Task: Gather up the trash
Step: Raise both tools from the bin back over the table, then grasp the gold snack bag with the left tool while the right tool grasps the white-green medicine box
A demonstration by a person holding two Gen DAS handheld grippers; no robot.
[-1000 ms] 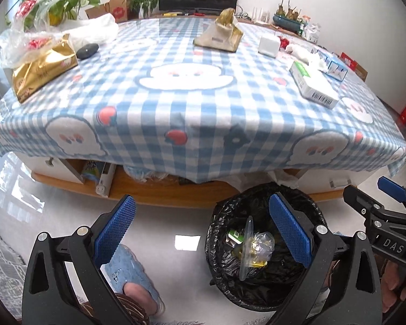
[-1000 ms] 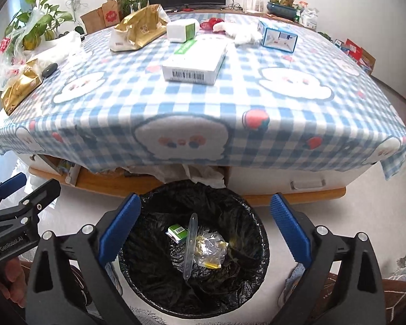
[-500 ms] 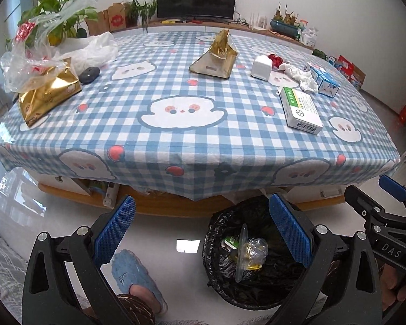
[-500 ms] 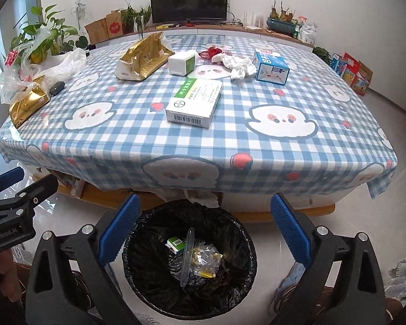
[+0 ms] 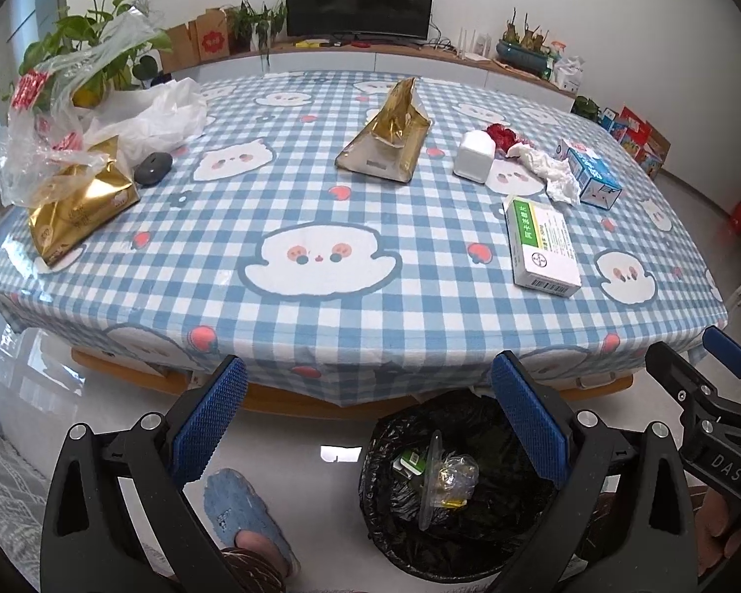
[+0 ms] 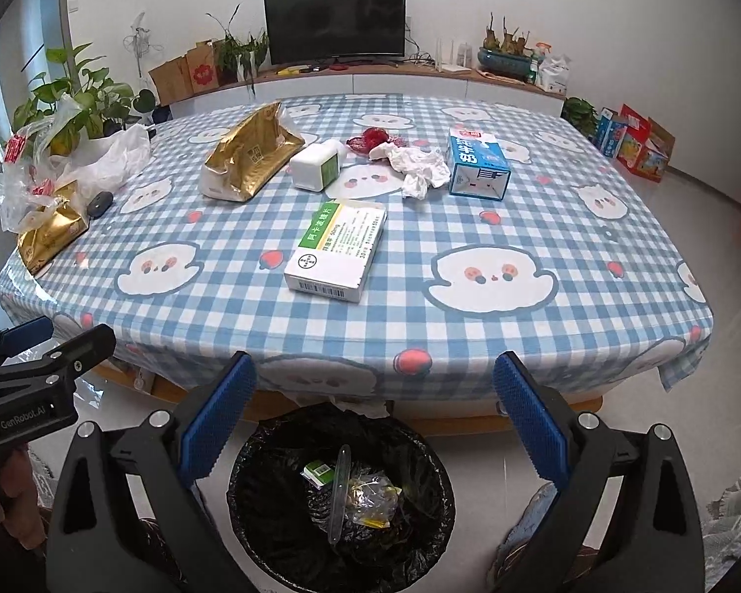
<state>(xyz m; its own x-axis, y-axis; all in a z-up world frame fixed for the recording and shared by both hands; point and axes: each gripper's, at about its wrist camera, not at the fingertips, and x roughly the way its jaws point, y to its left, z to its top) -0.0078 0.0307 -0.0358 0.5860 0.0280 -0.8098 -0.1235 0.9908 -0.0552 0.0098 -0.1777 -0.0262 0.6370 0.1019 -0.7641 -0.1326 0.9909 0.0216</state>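
Observation:
A black-lined trash bin (image 5: 405,533) (image 6: 267,538) stands on the floor by the table's near edge and holds a clear lid, a plastic bag and a small green box. My left gripper (image 5: 365,415) is open and empty above the floor left of the bin. My right gripper (image 6: 373,410) is open and empty right above the bin. On the checked tablecloth (image 6: 420,326) lie a white-green medicine box (image 6: 338,249) (image 5: 541,247), crumpled tissue (image 6: 420,168), a blue carton (image 6: 476,163), a white jar (image 6: 316,165), red wrapping (image 6: 370,138) and a gold bag (image 6: 252,155) (image 5: 388,141).
At the table's left end lie a second gold bag (image 5: 81,205), clear plastic bags (image 5: 64,113), a dark mouse (image 5: 152,168) and a potted plant (image 6: 81,104). A TV (image 6: 333,24) stands on the far cabinet. My slippered foot (image 5: 244,519) is on the floor left of the bin.
Both grippers have risen and tilted up, so more of the tabletop shows and the bin sits lower in both views. Both stay open and empty.

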